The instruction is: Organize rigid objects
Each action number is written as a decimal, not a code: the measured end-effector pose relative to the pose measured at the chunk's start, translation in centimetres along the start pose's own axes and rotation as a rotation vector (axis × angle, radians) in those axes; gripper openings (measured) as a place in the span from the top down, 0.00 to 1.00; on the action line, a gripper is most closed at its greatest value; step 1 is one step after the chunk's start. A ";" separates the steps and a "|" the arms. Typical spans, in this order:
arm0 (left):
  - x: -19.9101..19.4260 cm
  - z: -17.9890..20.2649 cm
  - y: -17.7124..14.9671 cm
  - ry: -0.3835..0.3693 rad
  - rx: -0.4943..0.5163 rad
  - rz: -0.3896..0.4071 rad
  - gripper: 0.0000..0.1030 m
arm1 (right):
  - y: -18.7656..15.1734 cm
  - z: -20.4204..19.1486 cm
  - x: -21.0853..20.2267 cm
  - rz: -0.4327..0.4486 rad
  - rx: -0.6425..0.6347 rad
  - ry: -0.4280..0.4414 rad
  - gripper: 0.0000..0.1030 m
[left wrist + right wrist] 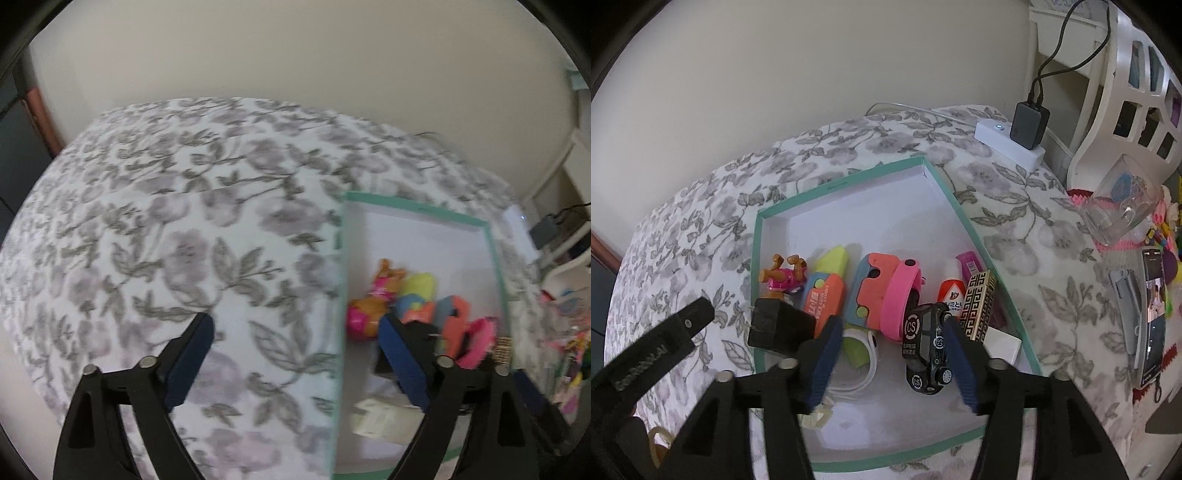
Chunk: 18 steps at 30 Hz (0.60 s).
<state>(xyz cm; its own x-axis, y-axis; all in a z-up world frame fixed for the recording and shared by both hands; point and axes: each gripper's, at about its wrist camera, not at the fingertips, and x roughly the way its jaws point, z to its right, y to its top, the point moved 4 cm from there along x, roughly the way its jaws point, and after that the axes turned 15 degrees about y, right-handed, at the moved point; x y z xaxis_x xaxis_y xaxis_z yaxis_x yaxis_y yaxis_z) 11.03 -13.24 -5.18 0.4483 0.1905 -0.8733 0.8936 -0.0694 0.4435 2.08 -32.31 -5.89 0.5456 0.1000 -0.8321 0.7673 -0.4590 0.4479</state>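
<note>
The right gripper [890,354] stands released beside the toy car [925,349] in the tray [755,258] — small, stiff, probably light; best pinched across its flanks. The left gripper [295,328] gapes empty.

Shallow white box lid [849,218] with teal rim, flat on floral cloth. Inside, in a row across the middle: brown-and-pink toy figure [783,275] by the left wall, orange carrot-shaped toy [827,291] with yellow tip, orange-and-blue block toy [875,291], pink ring [901,299] leaning on it, red-and-white glue bottle [953,291], black-and-gold patterned box [979,302] by the right wall. Nearer: black toy car [925,350], nose-down.
</note>
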 end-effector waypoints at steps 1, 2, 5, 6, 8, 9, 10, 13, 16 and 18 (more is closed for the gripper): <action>0.2 -0.2 -0.1 0.014 0.002 -0.002 0.10 | 0.0 0.0 0.0 -0.002 -0.002 0.001 0.34; 0.4 -0.3 -0.2 0.024 0.002 -0.005 0.10 | -0.1 -0.1 0.1 -0.003 -0.004 0.002 0.32; 0.8 -0.9 -0.4 0.051 0.005 -0.009 0.10 | -0.3 -0.3 0.1 -0.003 -0.009 0.001 0.23; 0.8 -1.1 -0.5 0.063 0.009 -0.008 0.10 | -0.4 -0.4 0.0 -0.001 -0.009 0.003 0.21; 0.8 -1.4 -0.7 0.079 0.014 -0.003 0.10 | -0.5 -0.5 0.0 0.001 -0.004 0.012 0.17; 0.8 -1.6 -0.8 0.086 0.016 -0.001 0.09 | -0.6 -0.6 -0.1 0.002 -0.002 0.019 0.16; 0.8 -1.8 -0.9 0.096 0.019 0.000 0.09 | -0.7 -0.8 -0.1 0.003 -0.002 0.021 0.16; 0.5 -2.5 -1.2 0.103 0.019 0.003 0.09 | -1.0 -1.0 -0.4 0.006 -0.011 0.017 0.15; 0.3 -3.4 -1.4 0.104 0.010 0.006 0.09 | -1.5 -1.2 -0.6 0.009 -0.013 0.019 0.08; 0.1 -3.8 -1.5 0.109 0.006 0.006 0.09 | -1.7 -1.2 -0.9 0.013 -0.016 0.022 0.02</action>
<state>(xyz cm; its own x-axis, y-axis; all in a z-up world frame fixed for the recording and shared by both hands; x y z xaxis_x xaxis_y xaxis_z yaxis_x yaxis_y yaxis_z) 9.63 -9.38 -5.19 0.4489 0.2954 -0.8433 0.8910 -0.0772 0.4473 0.69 -30.52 -5.55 0.5630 0.1138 -0.8186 0.7651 -0.4462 0.4643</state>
